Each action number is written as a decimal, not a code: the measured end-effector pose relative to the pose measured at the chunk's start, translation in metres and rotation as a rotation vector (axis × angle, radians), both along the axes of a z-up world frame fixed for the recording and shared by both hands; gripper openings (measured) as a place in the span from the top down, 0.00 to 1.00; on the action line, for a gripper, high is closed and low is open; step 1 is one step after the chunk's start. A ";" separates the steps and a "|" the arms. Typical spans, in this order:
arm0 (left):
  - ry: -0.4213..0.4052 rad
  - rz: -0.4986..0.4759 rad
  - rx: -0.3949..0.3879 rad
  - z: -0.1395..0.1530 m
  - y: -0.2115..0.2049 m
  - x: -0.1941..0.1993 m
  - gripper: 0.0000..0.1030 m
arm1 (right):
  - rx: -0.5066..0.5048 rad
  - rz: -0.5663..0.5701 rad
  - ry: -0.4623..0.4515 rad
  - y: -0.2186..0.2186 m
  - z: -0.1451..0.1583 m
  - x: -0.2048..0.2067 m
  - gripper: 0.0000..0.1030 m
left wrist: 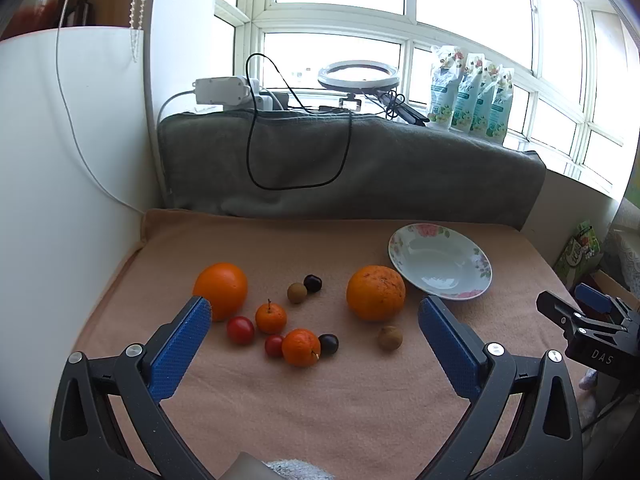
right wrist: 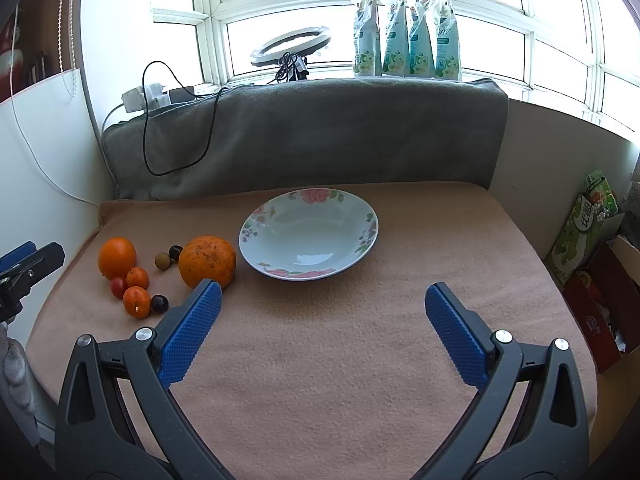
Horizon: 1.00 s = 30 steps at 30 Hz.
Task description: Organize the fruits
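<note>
Peach blanket (right wrist: 320,360) is the work surface, soft and a bit lumpy, so round fruit won't sit dead still on it. Plate (right wrist: 308,236) is empty, floral rim, far centre in the right view. All fruit lies loose to its left.

Left gripper (left wrist: 316,332): jaws spread wide, holding nothing, hovering over the cluster. Right gripper (right wrist: 322,312): also wide apart and empty, aimed at bare blanket in front of the plate.

Fruit layout, left view:
- big orange (left wrist: 375,293) just beside the plate rim
- second orange (left wrist: 221,290) at far left, partly behind the left pad
- two mandarins (left wrist: 271,317), (left wrist: 301,347)
- two cherry tomatoes (left wrist: 240,330), (left wrist: 274,345)
- two dark cherries (left wrist: 313,283), (left wrist: 328,344)
- two longans (left wrist: 297,293), (left wrist: 390,338)

Risks as I see them:
- Near mandarin touches a tomato and a cherry. Closing on it likely knocks both, and they roll.
- Tomatoes and cherries are soft, so a hard squeeze bursts or bruises them.
- Small round fruit can squirt out of flat pads if gripped off-centre.
- Big orange needs nearly full jaw spread; a shallow grip may slip mid-carry.
- Plate is shallow, so fruit dropped from height may bounce or roll out. It may also slide on the blanket if bumped.
- Both grippers near the cluster at once could collide.
</note>
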<state>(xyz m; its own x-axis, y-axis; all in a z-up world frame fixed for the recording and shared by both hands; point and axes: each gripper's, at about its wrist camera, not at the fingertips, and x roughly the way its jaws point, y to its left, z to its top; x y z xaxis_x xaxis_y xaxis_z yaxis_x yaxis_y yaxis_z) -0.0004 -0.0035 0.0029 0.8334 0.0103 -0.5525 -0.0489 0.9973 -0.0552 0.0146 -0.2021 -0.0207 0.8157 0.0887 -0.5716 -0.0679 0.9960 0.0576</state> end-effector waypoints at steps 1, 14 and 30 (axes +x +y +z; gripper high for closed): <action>0.000 -0.001 0.000 0.000 0.001 0.000 0.00 | 0.000 0.000 0.000 0.000 0.000 0.000 0.00; 0.001 0.000 -0.002 0.000 0.002 0.001 0.00 | 0.007 0.000 0.006 -0.001 -0.001 0.001 0.00; 0.011 -0.005 -0.006 -0.001 0.003 0.005 0.00 | 0.043 0.011 0.019 -0.004 -0.003 0.005 0.00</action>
<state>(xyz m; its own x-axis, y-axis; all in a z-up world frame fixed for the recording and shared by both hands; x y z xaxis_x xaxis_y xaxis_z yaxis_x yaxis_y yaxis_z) 0.0043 -0.0005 0.0015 0.8274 0.0027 -0.5616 -0.0444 0.9972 -0.0606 0.0195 -0.2066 -0.0236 0.8034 0.1228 -0.5826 -0.0775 0.9917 0.1021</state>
